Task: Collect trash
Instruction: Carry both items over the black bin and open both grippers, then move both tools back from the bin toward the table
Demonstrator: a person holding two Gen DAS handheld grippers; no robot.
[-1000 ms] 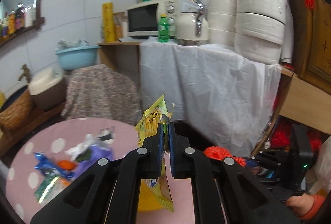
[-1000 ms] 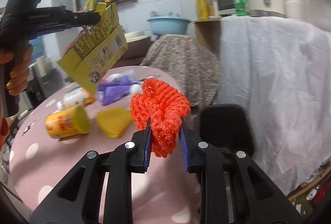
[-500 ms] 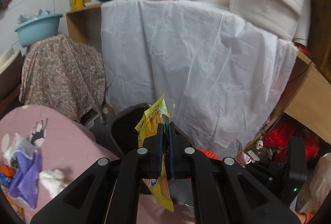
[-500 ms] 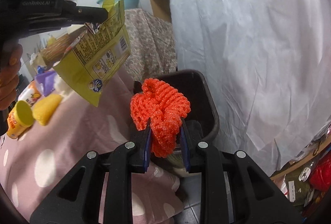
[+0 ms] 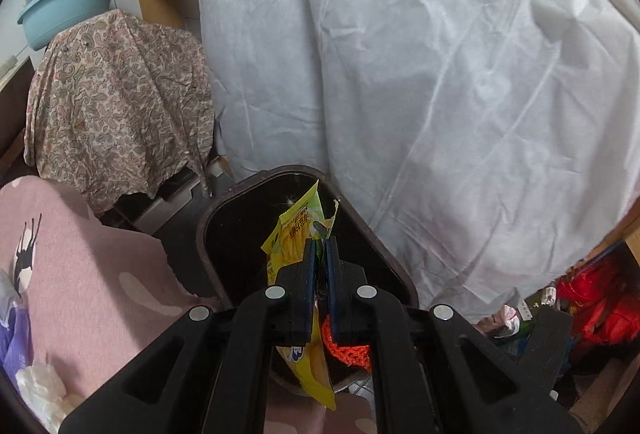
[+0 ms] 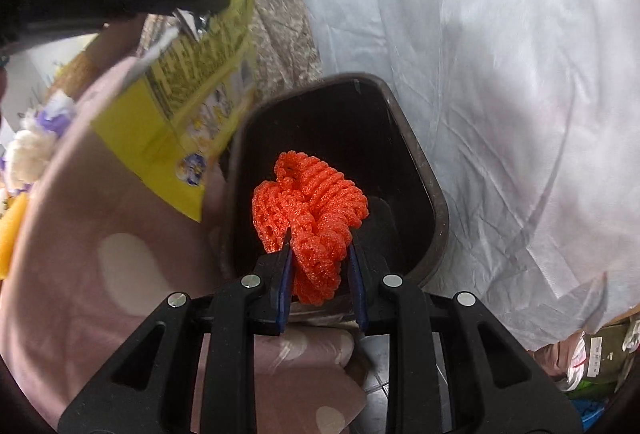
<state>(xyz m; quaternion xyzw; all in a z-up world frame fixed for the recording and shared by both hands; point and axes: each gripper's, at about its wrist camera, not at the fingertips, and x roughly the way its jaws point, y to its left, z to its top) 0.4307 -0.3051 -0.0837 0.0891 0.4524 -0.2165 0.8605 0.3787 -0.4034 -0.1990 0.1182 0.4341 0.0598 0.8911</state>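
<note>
Jaws of the left gripper (image 5: 319,254) were clamped tight on a yellow snack wrapper (image 5: 294,238); the torn top edge was seen poking up past the tips toward 12 o'clock, the rest hanging down below the fingers at 6 o'clock. In the right wrist view the same wrapper (image 6: 192,89) was seen at 10 o'clock, blurred, dangling from the left gripper (image 6: 208,3) over the table edge, just beside the bin rim.

Right gripper (image 6: 320,246) was closed partway on an orange foam net (image 6: 310,201), squeezed betw. the blue pads, w/ the bunched bulk bulging out above the tips. The net was held over the bin mouth, w/ dark bin interior all round it. A bit of the net (image 5: 346,348) was also glimpsed under the left gripper's fingers in the left wrist view.

Outward: a dark brown trash bin (image 5: 208,234) was seen directly under both grippers, open-topped; its contents couldn't be made out. A pink polka-dot tablecloth (image 5: 80,262) was seen at 8–9 o'clock of the bin, w/ purple and white scraps (image 5: 24,362) at its far left edge. A white sheet (image 5: 420,81) was draped behind the bin from 12 to 3 o'clock, a paisley cloth (image 5: 116,101) at 10 o'clock, and a teal basin (image 5: 64,5) above it at 11 o'clock.
</note>
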